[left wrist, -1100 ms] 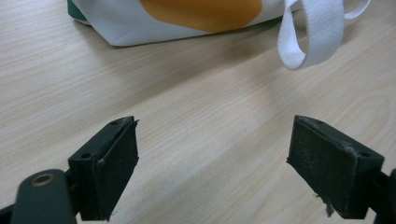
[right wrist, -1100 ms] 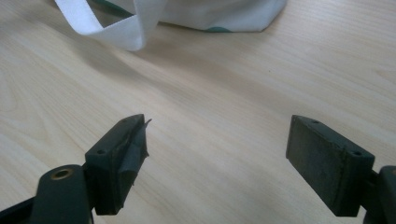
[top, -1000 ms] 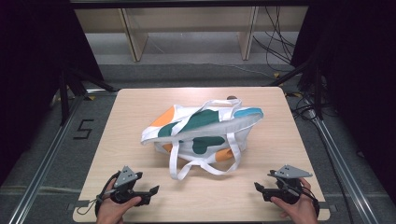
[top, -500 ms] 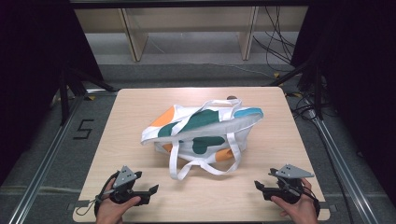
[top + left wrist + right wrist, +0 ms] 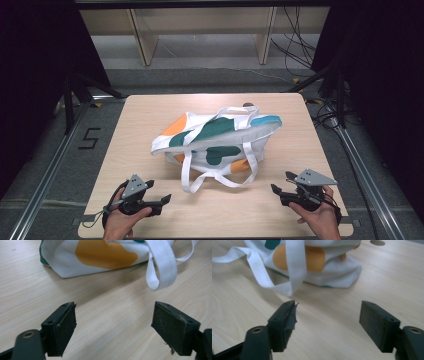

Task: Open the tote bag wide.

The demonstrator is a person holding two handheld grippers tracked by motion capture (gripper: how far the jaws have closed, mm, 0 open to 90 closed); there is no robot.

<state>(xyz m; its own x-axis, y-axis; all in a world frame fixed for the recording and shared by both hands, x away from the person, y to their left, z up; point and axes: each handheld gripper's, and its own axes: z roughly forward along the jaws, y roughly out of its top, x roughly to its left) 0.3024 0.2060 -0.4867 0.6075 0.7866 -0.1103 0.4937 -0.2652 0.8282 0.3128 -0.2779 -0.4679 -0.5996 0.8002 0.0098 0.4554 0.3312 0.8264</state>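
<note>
While both hands rest low at the tabletop's point(image 5: 150, 115) near edge, left claw point(image 5: 162, 201) and right claw point(image 5: 280, 184) point inward toward the tote bag point(image 5: 215, 140) lying mid-table. Jaws of both stand apart, just closing slightly, nothing between them. Bag straps point(image 5: 200, 177) trail nearward.

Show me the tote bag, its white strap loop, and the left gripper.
tote bag point(image 5: 215, 137), high view, on the green patch of its upper side.
strap loop point(image 5: 160, 270), left gripper view, on the hanging white band.
left gripper point(image 5: 162, 202), high view, between its jaw tips.
</note>
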